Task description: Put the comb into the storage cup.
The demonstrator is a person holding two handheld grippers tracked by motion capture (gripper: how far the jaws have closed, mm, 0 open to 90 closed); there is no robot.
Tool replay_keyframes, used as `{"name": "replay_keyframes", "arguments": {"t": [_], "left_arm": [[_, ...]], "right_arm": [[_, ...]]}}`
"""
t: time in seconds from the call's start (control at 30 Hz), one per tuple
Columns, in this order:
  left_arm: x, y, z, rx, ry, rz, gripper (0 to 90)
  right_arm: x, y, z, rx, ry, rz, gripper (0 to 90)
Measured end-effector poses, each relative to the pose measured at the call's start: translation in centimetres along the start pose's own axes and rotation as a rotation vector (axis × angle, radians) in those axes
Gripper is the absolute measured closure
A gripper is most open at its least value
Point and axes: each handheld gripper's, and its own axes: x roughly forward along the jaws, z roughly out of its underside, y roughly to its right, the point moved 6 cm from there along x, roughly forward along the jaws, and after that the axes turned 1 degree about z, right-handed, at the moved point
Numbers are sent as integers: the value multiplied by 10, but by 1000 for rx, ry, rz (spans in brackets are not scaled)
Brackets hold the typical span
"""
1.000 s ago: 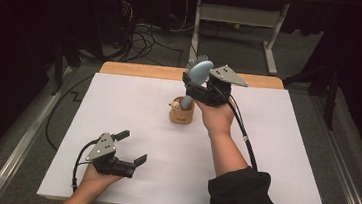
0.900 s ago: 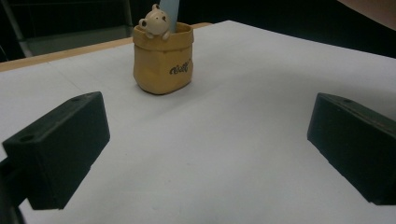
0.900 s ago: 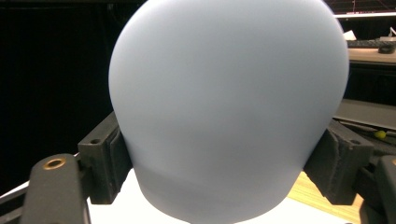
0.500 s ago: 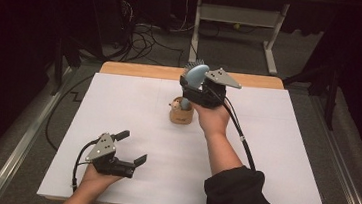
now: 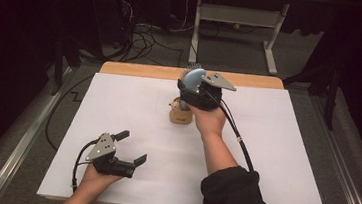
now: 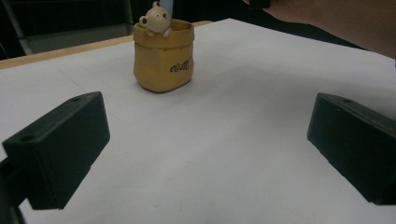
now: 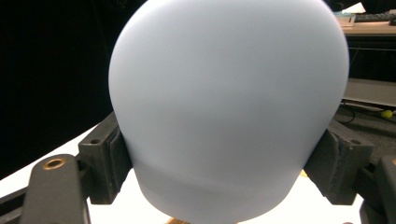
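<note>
One bear figure (image 6: 155, 18) tops the pot (image 6: 163, 56).

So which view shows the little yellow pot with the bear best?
The left gripper view: the yellow pot stands whole and close, bear figure and lettering readable. In the high view the pot is small, partly behind the right hand. The right gripper view shows a sliver below the pale blue brush.

Table (image 5: 137, 70) (white sheet (image 5: 118, 106)), pot (image 5: 180, 114).
</note>
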Motion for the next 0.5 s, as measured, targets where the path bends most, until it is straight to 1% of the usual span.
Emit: {"name": "replay_keyframes", "arguments": {"t": [0.4, 0.5], "left_arm": [[0, 1, 0, -4, 1, 4, 0], [0, 1, 0, -4, 1, 5, 0]], "right_arm": [[6, 1, 7, 10, -11, 4, 205], [6, 1, 7, 14, -4, 7, 205]]}}
